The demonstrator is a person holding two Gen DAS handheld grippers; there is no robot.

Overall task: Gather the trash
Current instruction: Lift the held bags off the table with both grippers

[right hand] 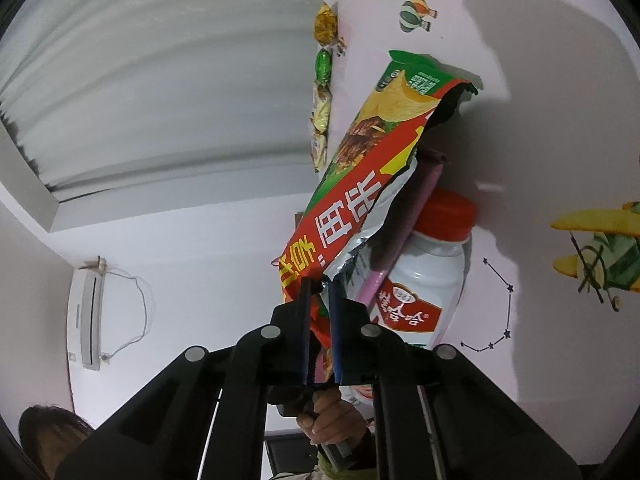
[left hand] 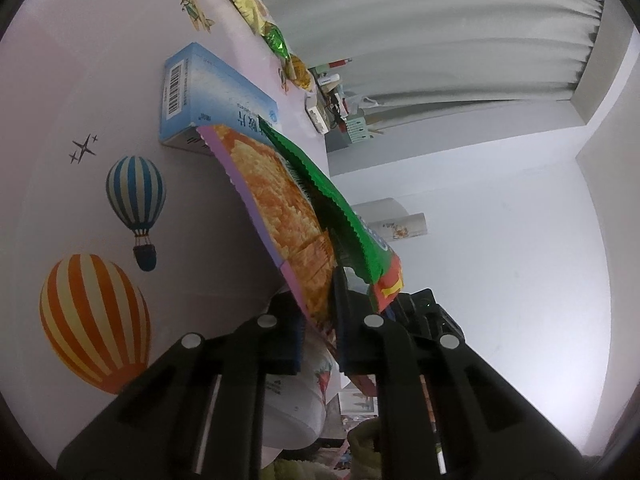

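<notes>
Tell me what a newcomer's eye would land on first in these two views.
First, the red and green chip bag, torn open, clamped in the right gripper in front of a white bottle with a red cap. In the left view, the left gripper pinches a purple snack wrapper beside that bag, above a blue box on the balloon-printed tablecloth.

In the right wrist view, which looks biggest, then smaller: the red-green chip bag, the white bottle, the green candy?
1. Chip bag, though nearness to the camera inflates it.
2. White bottle, partly hidden behind the bag.
3. Green candy, clearly smallest.
</notes>
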